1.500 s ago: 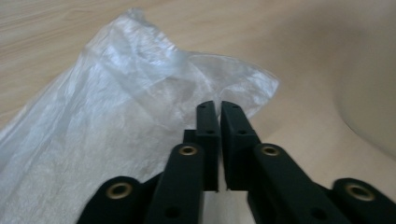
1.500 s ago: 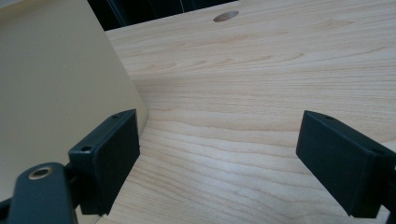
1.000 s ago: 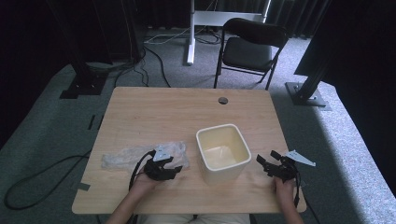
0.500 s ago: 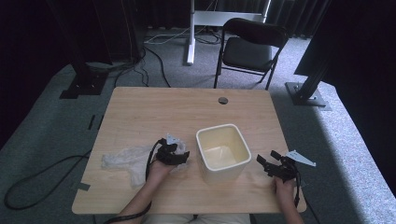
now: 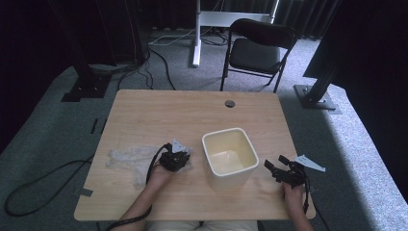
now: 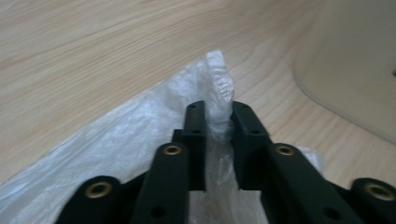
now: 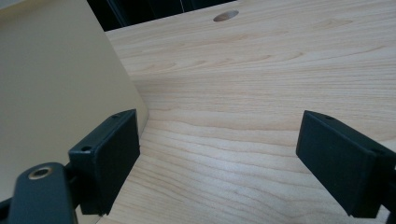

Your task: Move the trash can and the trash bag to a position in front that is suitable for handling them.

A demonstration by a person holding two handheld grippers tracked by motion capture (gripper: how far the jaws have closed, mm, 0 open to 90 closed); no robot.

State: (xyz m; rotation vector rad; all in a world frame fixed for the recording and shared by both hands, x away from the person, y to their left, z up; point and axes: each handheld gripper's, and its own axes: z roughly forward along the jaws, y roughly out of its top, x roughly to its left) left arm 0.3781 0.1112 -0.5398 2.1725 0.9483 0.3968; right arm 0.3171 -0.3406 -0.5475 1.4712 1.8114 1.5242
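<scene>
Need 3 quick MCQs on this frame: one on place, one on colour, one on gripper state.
1. Where does the plastic bag lie relative to the tub in the high view?
A. To its left
B. Inside it
C. Behind it, by the table hole

2. What colour is the tub?
A. Blue
B. Cream
C. Red

3. How does the left hand-held gripper stand?
A. Wide open over bare wood
B. Shut on the tub's rim
C. Closed on a fold of the plastic bag

Key: 1 A, the bag is spread on the table left of the tub. 2 B, its walls are pale cream. 3 C, its jaws have just been closing and the left gripper view shows the film pinched between them.
</scene>
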